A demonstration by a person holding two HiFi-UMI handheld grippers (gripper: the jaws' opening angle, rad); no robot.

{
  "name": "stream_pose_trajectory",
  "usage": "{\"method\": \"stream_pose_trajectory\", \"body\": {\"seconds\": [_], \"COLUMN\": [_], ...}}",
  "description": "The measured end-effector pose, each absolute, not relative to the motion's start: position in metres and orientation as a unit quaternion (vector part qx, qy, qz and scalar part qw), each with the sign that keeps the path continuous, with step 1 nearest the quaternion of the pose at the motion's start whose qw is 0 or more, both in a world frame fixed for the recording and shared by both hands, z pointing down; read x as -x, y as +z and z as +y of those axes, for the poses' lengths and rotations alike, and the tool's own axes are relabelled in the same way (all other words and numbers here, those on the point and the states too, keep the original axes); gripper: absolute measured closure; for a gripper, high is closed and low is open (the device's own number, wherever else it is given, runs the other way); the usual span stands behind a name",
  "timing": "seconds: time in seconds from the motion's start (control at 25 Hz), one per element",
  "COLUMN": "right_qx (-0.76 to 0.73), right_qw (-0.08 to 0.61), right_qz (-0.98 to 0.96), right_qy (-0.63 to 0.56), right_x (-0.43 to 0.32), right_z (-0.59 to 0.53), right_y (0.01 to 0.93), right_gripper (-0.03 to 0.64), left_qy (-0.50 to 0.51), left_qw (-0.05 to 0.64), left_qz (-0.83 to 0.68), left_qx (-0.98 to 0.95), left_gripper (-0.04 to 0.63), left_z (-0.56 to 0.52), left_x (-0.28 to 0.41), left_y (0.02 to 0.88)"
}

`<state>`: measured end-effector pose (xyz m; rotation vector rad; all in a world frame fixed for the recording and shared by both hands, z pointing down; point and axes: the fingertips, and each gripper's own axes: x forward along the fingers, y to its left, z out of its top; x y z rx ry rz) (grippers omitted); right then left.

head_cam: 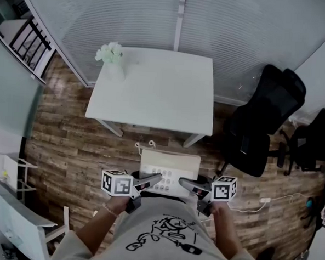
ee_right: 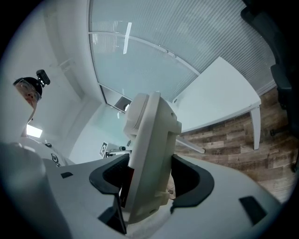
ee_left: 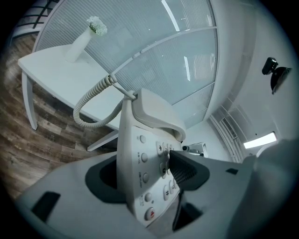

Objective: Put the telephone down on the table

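Left gripper [ee_left: 150, 173]: we have its jaws partly apart and clamped on the telephone [ee_left: 140, 154], 1 pad on the keypad face and the other behind it.
Right gripper [ee_right: 150, 179]: its jaws are spread wide and closed on the telephone's thick opposite side.
Telephone: it sits at lower centre of the head view, carried between our 2 grippers over the wooden floor [head_cam: 68, 148]. The handset [ee_left: 156, 114] is seated and the coiled cord [ee_left: 86, 109] hangs.
Table [head_cam: 154, 93]: it is at upper centre, well apart from the telephone, with a vase of flowers [head_cam: 110, 56] at its upper left corner.
Progress: we judge the pickup done. Left to do: reach the table, lower the telephone and release it.
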<state>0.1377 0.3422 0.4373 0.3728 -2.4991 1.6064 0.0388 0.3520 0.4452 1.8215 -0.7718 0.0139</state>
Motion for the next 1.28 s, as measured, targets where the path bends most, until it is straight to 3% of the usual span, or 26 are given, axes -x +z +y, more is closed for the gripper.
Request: {"method": "stream_pose_trajectory", "body": {"seconds": [1.28], "right_qx": [-0.126], "right_qw": [0.062], "right_qz": [-0.826], "right_qy": [0.545], "right_x": [-0.143], "right_z": [0.303], "right_y": [0.438], "right_gripper": [0.321], "left_qy": [0.003], "left_qw": [0.552], "left_qz": [-0.331], "left_qx": [-0.766], "left_gripper": [0.322], "left_z": [0.314], "left_x": [-0.043], "left_y": [0.444]}}
